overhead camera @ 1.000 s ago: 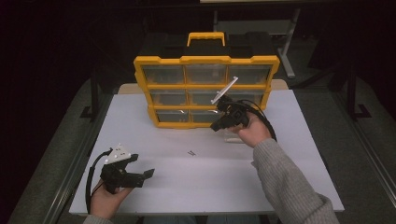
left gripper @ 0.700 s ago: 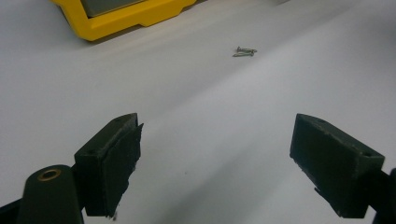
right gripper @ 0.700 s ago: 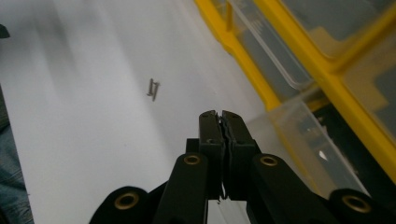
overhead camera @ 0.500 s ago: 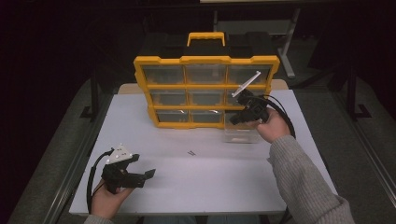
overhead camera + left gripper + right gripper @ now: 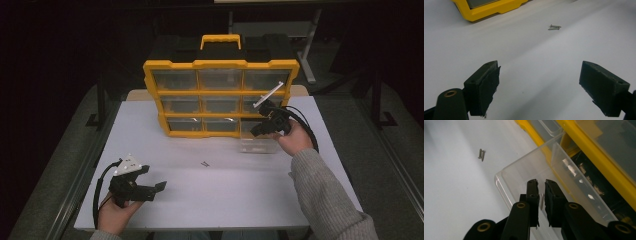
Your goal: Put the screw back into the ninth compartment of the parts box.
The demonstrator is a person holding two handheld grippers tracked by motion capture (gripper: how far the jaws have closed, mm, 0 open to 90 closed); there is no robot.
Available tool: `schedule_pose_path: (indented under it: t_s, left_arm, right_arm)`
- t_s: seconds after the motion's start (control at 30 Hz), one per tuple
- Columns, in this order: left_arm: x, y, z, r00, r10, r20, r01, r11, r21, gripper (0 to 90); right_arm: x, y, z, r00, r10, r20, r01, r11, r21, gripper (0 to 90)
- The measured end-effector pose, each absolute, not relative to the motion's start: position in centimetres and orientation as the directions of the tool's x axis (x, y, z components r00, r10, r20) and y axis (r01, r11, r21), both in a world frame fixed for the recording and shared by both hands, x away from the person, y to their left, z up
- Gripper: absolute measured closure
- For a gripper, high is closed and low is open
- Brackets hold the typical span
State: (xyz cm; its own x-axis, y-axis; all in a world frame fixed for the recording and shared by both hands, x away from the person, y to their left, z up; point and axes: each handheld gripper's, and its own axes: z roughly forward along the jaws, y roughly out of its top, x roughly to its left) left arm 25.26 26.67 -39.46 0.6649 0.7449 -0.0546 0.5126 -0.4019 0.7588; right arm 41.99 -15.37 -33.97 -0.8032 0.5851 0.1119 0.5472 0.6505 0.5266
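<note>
A: Right gripper (image 5: pixel 541 192)?
B: Over the clear plastic drawer (image 5: pixel 524 173), which sits on the white table (image 5: pixel 225 200) just in front of the yellow organiser (image 5: pixel 220 65), at its lower right corner. Jaws have just been opening, now a narrow gap, with a small screw (image 5: pixel 541 201) showing between them. It hangs in the gap — can't tell if a pad touches it, so not calling it gripped.
A: High view match?
B: Yes, right gripper (image 5: pixel 267 127) is above the drawer (image 5: pixel 257 145), right beside the organiser's bottom row.
A: Left gripper (image 5: pixel 539 85)?
B: Jaws spread wide, nothing between them — bare table underneath. In the high view it rests low at the near left of the table (image 5: pixel 145 187), well apart from the organiser.
A: Other screws?
B: Two loose screws (image 5: pixel 554 27) lie together on the table, roughly mid-table between the two grippers, ahead of the left jaws. Also seen from the right gripper view (image 5: pixel 481 154), outside the drawer.
A: Organiser state?
B: Upright, handle on top, clear-fronted drawers in rows.
</note>
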Motion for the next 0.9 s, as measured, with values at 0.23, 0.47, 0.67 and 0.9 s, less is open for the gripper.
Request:
schedule_pose_path:
  t_s: [0.23,0.47,0.67,0.9]
  left_arm:
    - [25.3,26.7,-39.4,0.663,0.747,-0.057,0.514,-0.398,0.759,15.7]
    - [25.3,26.6,-39.4,0.661,0.748,-0.062,0.514,-0.391,0.764,15.7]
    - [25.3,26.7,-39.4,0.661,0.748,-0.06,0.514,-0.393,0.762,15.7]
    - [25.3,26.7,-39.4,0.662,0.747,-0.059,0.511,-0.393,0.764,15.7]
  right_arm:
    - [41.4,-15.0,-32.6,-0.809,0.575,0.12,0.536,0.64,0.55,79.0]
    - [40.7,-13.6,-31.1,-0.832,0.539,0.129,0.505,0.64,0.579,76.4]
    - [40.0,-11.4,-31.0,-0.862,0.49,0.13,0.463,0.657,0.595,72.9]
    - [39.4,-9.6,-31.4,-0.875,0.463,0.141,0.449,0.668,0.593,70.5]
